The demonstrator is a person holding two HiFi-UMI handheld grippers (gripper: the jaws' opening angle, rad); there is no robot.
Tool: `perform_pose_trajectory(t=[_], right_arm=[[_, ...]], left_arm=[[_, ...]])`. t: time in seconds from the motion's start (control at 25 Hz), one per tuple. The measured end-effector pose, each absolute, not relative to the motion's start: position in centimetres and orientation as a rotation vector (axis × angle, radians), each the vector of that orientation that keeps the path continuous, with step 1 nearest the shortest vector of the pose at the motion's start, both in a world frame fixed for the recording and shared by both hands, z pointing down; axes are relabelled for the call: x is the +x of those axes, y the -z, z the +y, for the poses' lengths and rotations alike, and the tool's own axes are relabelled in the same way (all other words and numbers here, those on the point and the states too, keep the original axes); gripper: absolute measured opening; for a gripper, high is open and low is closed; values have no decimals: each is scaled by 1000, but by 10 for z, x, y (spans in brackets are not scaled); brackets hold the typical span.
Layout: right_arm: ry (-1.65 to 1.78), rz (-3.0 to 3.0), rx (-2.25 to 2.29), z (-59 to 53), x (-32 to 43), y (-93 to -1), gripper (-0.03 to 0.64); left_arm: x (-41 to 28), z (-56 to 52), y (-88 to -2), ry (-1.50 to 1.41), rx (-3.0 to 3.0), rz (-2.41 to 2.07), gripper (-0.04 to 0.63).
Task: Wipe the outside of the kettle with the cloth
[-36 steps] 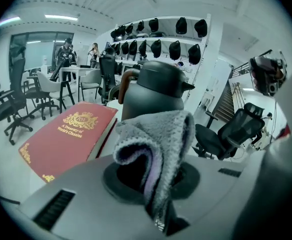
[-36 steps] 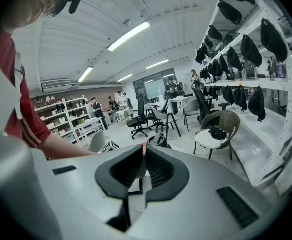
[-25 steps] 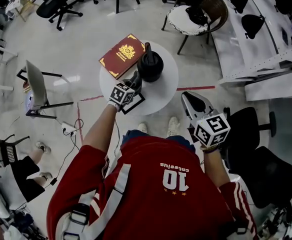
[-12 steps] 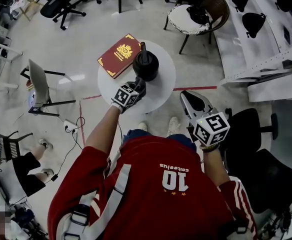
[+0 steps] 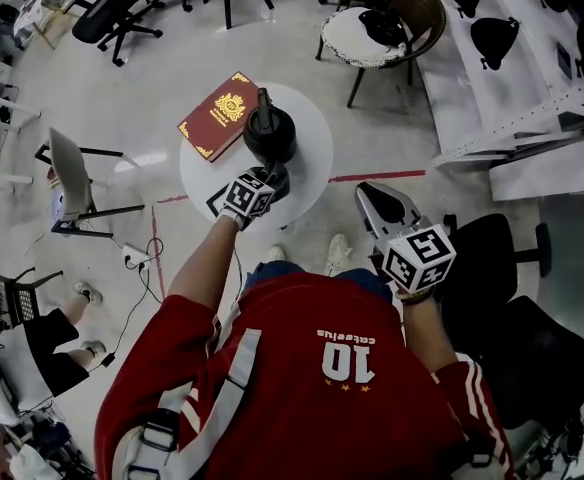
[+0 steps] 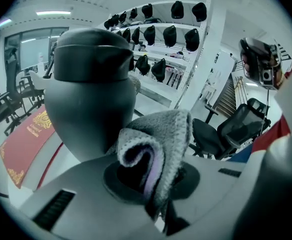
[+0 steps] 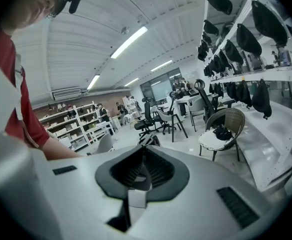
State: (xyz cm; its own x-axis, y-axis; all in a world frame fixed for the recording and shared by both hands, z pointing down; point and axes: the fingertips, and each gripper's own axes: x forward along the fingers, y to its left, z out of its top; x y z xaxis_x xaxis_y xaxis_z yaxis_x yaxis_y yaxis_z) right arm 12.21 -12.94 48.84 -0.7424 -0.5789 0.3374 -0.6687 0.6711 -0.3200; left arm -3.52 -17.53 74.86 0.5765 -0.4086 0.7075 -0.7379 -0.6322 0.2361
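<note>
So, nearest to the camera: the person's in a red shirt (image 5: 302, 368) with a 10 on the back, one gripper in each hand. The right gripper (image 5: 380, 200) is held out to the side over the floor (image 5: 142, 88), well away from the round white surface (image 5: 317, 173). In the right gripper view its jaws are pressed together with nothing between them, and it's just pointing out across the room. There's a black office chair (image 5: 502, 268) just beside it on the right.

The left gripper (image 5: 273, 178) is stretched forward over the near part of the surface. Its jaws are pinching a folded grey cloth (image 6: 161, 139), and the fold sticks up out of them in a loop with a purplish inner side. The cloth sits right up against the lower side of the kettle (image 5: 269, 133), on the side facing the person. It looks like it's touching, though I can't tell how firmly.

The kettle is dark and round-bodied, and it stands upright around the middle of the surface. Its lid is on, and a spout or handle points away from the person. Just to its left there's a red book (image 5: 216, 115) with gold trim lying flat, partly hanging off the surface's far-left edge.

Further back there's a wicker chair (image 5: 427, 8) with a white cushion, and off to the right some white shelves (image 6: 186, 31) lined with dark rounded things.
</note>
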Motion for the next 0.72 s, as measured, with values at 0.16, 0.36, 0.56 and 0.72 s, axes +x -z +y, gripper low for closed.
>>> perform_pose_trajectory(t=[0.16, 0.36, 0.56, 0.72], right_arm=[[-635, -2665, 1026, -134, 145, -489, 34], [-645, -2668, 1035, -142, 167, -488, 34], [-630, -2682, 1012, -148, 176, -486, 34], [-602, -2689, 979, -152, 183, -484, 34]], left_arm=[[-19, -181, -754, -823, 2283, -917, 46], [-2, -193, -750, -818, 2281, -927, 46], [15, -204, -740, -799, 2310, -944, 46], [26, -209, -735, -779, 2318, -967, 46]])
